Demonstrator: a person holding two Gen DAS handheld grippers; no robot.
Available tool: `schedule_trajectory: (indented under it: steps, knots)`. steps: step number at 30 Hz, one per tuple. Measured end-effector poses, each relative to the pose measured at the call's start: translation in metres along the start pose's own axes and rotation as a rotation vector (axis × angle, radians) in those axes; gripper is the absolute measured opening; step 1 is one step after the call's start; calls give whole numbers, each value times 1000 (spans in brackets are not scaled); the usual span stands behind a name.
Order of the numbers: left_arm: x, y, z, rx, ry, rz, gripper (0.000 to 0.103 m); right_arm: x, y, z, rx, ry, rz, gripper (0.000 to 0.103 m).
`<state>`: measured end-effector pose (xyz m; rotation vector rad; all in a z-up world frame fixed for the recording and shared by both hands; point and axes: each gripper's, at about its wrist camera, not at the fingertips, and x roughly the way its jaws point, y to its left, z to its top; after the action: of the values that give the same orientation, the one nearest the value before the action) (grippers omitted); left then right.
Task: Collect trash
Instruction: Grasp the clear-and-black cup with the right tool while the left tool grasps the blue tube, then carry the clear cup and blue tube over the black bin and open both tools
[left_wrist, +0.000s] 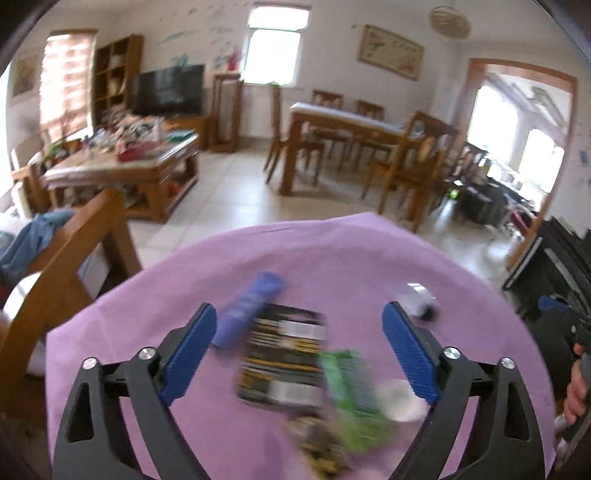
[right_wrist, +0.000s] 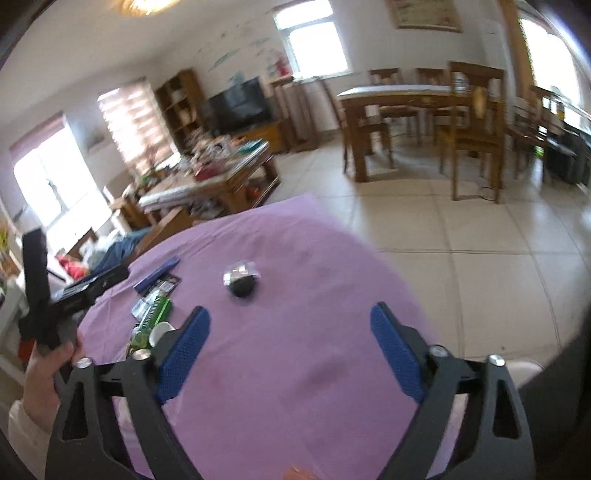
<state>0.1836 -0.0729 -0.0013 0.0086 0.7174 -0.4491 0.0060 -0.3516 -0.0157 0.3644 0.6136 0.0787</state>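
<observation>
The left claw (left_wrist: 299, 347) hangs with its blue pads spread wide and nothing between them, poised over a loose cluster of litter on the purple-draped worktop (left_wrist: 147, 295), apparently lining up a first pick. Beneath it lie a black-and-yellow packet (left_wrist: 282, 358), a purple wrapper (left_wrist: 251, 310) just beside it, a green wrapper (left_wrist: 351, 398) overlapping the packet's edge, and a small white cup (left_wrist: 400, 400) touching the green one. The right claw (right_wrist: 290, 347), likewise gaping and empty, faces a dark round object (right_wrist: 243, 286) with a clear plastic piece (right_wrist: 240, 273) against it, set apart from the pile. No bin is visible in either view; both views are motion-blurred.
</observation>
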Motion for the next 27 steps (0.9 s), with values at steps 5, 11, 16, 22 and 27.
schedule_trajectory:
  steps: [5,11,16,22,27]
  knots:
    - [48,26,16,41,117,41,71,61,39,18,-73,88,15,81]
    - [73,33,26,40,184,14,40,113,54,23,-146,197,-39,79]
    - [78,24,24,84,203,74,20,133,64,17,-236,216,-115,65]
    - [67,28,17,45,176,55,11,123,60,15,-220,201,-63,39]
    - [46,27,12,15,102,-6,11,109,52,19,-161,145,-17,39]
